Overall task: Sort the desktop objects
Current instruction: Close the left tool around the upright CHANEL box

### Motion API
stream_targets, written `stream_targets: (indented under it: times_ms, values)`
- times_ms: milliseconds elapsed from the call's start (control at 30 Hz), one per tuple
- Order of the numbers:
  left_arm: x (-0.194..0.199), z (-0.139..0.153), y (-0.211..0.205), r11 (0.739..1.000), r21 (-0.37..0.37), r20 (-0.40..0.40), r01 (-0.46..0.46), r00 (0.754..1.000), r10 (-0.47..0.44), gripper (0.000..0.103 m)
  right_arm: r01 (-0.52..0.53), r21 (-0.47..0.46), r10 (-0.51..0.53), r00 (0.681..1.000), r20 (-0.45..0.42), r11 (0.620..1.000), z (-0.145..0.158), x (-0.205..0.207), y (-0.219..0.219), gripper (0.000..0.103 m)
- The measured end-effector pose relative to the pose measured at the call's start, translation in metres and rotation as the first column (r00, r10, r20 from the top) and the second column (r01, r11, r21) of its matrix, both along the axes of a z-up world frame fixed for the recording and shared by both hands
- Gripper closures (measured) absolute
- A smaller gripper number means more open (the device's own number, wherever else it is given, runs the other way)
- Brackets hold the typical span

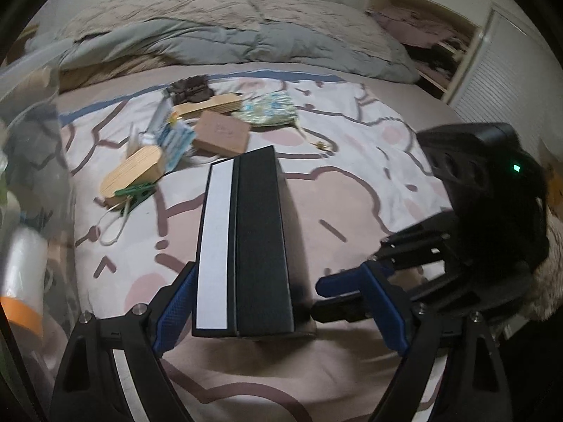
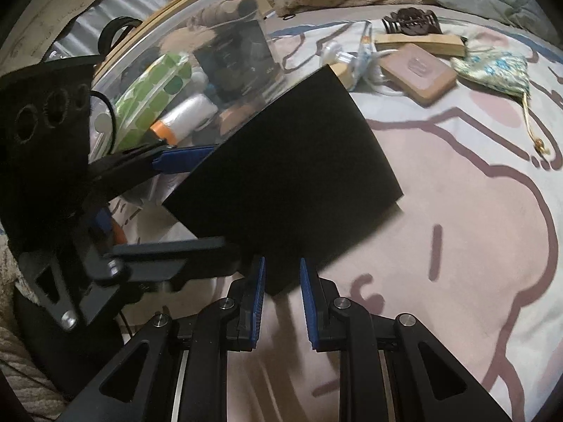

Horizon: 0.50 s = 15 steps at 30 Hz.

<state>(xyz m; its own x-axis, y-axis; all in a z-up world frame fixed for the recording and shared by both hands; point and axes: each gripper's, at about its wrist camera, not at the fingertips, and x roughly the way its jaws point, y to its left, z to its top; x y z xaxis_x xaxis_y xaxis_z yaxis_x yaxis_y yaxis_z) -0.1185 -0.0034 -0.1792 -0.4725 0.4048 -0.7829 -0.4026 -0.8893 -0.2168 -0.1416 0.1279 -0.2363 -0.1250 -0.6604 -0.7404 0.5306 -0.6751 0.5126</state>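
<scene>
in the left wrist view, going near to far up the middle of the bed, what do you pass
black box between the left gripper's jaws → brown box → long wooden piece → dark brown hair claw → grey duvet

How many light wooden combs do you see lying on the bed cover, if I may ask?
2. One wooden comb lies nearest the clear bin, by a green clip. The other comb lies farther back, beside the dark hair claw. More could be hidden under the clutter.
</scene>
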Motion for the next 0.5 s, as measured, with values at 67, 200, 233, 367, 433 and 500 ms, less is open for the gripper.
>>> stream_targets:
  times_ms: [67,200,233,367,433,500]
  values:
    - [-0.003,-0.001,-0.003,1.0,0.003,0.009,-0.018,1.0,0.018,0.016,0.004,-0.012,-0.004,1.0,0.005,1.0,0.0,-0.002,-0.002,0.083]
    - [-0.003,0.004,-0.002,1.0,0.012,-0.005,-0.005,1.0,0.005,0.024,0.011,-0.035,-0.01,1.0,0.024,0.999,-0.006,-0.003,0.002,0.083]
    - [-0.002,0.004,0.0,1.0,0.006,-0.013,0.006,1.0,-0.006,0.025,0.015,-0.04,-0.014,0.999,0.035,0.999,-0.008,-0.004,0.003,0.083]
    - [0.0,0.003,0.013,0.997,-0.046,-0.037,0.054,0.998,-0.056,0.041,0.047,-0.016,-0.046,0.997,0.055,0.999,-0.015,-0.004,0.009,0.062]
    - [0.0,0.002,0.018,0.995,-0.078,-0.049,0.059,0.997,-0.063,0.048,0.067,0.008,-0.067,0.996,0.058,0.998,-0.019,-0.004,0.012,0.054]
    - [-0.003,0.004,0.019,0.994,-0.091,-0.067,0.056,0.996,-0.062,0.052,0.078,0.013,-0.079,0.994,0.076,0.997,-0.021,-0.008,0.01,0.053]
